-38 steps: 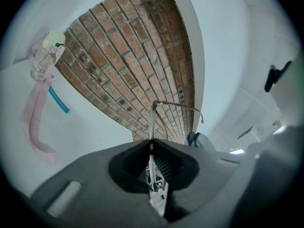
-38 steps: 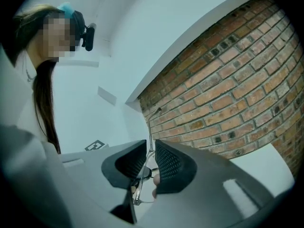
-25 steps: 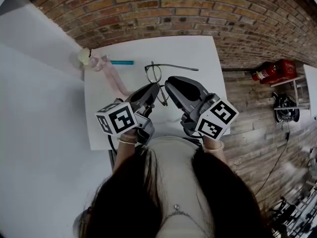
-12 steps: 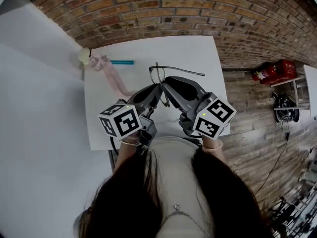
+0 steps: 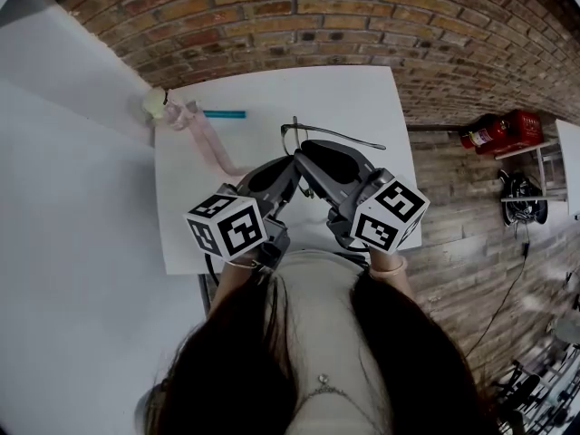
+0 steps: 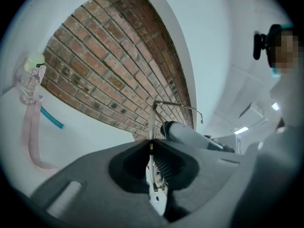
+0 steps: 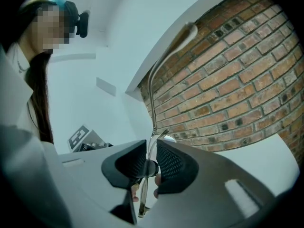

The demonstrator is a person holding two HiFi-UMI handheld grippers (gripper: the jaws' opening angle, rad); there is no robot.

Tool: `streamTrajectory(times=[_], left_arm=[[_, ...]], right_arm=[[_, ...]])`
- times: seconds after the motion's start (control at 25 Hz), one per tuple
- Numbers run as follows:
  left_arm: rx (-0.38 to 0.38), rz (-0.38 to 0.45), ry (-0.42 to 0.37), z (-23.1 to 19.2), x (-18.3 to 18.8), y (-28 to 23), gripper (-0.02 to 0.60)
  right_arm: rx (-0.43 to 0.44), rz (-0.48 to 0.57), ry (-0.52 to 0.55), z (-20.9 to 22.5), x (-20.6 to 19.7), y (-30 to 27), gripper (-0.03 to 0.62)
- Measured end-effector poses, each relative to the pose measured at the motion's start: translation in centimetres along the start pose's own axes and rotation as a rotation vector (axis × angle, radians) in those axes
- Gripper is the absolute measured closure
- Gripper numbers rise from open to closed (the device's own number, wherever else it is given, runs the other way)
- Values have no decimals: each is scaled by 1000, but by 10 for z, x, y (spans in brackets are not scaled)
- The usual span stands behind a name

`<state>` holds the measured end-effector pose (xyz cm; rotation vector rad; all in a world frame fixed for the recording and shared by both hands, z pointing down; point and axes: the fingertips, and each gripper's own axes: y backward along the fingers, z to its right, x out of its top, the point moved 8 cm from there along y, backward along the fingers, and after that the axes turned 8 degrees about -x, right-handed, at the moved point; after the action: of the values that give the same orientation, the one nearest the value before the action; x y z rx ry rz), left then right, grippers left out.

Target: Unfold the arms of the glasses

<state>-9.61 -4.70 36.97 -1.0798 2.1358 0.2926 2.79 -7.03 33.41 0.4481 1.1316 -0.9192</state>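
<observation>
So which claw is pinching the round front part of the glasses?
The left claw: the glasses frame stands edge-on, pinched between its jaws. Above the right claw rises a thin arm.

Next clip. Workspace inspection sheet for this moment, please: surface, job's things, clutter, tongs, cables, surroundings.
Surface: white table, bare over most of its top.
Job's things: glasses, thin metal frame, held by both tongs; one arm sticks out to the right.
Clutter: teal pen, pink strap and a small pale-capped item near the far left corner.
Grippers: left tongs shut on the frame; right tongs shut on the glasses near the arm.
Cables: dark cable trailing on the floor to the right; none on the table.
Surroundings: brick floor; red object lying to the right.
</observation>
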Motion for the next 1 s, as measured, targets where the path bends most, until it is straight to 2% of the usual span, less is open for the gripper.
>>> streamTrajectory(times=[0.24, 1.0], left_arm=[[-8, -3, -36, 4, -2, 0, 560], [-6, 26, -11, 3, 3, 5, 559]], right_arm=[[-3, 0, 3, -1, -3, -1, 534], [-28, 32, 25, -6, 3, 4, 549]])
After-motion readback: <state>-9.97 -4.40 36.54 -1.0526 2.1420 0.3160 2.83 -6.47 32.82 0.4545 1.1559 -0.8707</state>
